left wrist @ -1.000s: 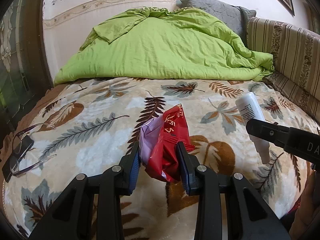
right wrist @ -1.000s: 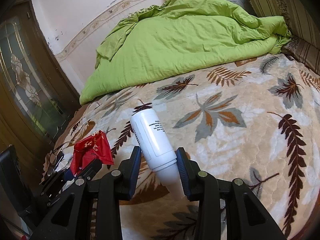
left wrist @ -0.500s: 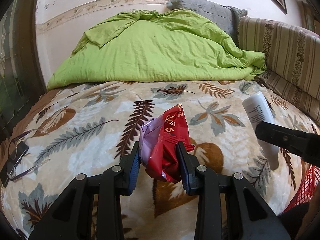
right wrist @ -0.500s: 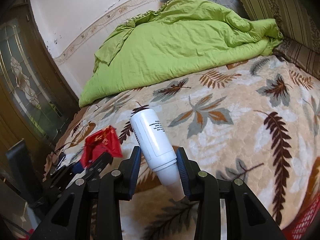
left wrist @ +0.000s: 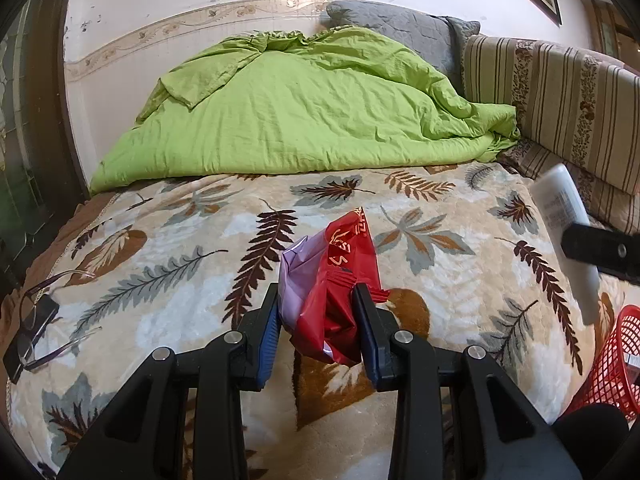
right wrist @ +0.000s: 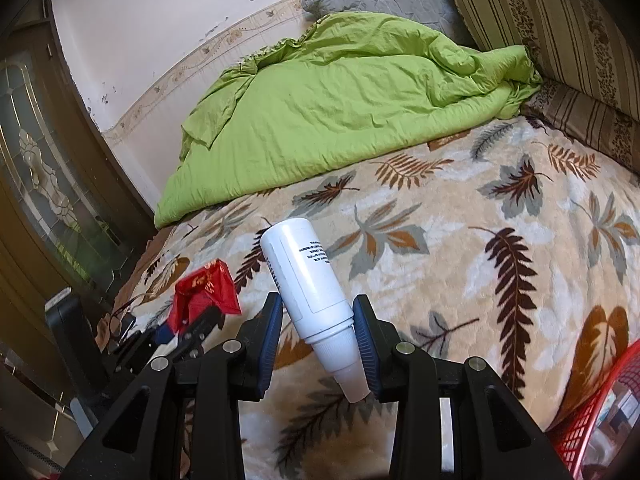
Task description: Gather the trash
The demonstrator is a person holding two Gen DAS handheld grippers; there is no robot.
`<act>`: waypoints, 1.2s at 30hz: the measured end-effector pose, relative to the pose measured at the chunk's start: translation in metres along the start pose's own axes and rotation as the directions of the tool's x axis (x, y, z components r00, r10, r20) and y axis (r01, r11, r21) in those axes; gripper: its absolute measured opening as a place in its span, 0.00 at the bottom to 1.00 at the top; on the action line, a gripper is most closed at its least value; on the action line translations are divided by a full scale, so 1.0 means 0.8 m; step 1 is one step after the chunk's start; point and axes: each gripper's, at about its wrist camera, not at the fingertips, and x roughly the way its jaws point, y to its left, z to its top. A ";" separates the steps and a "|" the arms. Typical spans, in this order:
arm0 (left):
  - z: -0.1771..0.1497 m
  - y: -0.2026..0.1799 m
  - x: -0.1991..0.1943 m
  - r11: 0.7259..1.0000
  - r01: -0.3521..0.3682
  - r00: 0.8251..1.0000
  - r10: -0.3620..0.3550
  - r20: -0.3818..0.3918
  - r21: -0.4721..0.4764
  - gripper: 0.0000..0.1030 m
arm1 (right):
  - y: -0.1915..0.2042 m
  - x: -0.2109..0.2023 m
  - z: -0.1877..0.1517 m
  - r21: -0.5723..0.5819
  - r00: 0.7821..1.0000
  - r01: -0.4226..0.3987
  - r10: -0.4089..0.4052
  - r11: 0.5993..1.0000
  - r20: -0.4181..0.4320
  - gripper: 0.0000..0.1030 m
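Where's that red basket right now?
The red basket sits at the lower right edge of both wrist views, beside the leaf-patterned bed, below the white bottle held in the right gripper.

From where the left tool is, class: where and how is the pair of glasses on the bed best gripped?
Grip the glasses at the bridge between the lenses, coming down from above. They lie flat on the blanket with arms unfolded; the thin arms would flex or slip, and the bridge looks sturdier.

Bed (left wrist: 192,304): middle open. Quilt (left wrist: 304,120) blocks the far end; glasses (left wrist: 36,320) at left edge; basket (left wrist: 612,364) at right corner.
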 end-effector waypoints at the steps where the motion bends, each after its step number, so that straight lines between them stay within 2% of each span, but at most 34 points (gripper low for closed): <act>1: 0.000 0.000 -0.001 1.000 -0.002 1.000 0.002 0.001 0.000 0.33 | -0.002 -0.001 -0.001 0.002 1.000 -0.003 0.003 1.000 -0.002 0.38; 13: 0.005 0.002 -0.027 1.000 0.003 1.000 -0.003 0.018 0.005 0.33 | -0.013 -0.033 -0.010 0.021 1.000 -0.028 0.028 0.999 0.011 0.38; 22: 0.007 -0.036 -0.064 0.997 0.075 0.997 -0.076 0.021 0.021 0.33 | -0.027 -0.079 -0.022 0.032 0.998 -0.051 0.050 0.998 0.042 0.38; 36: 0.002 -0.072 -0.089 0.991 0.120 0.993 -0.121 0.015 0.061 0.33 | -0.051 -0.113 -0.027 0.068 0.997 -0.044 0.040 0.997 0.072 0.38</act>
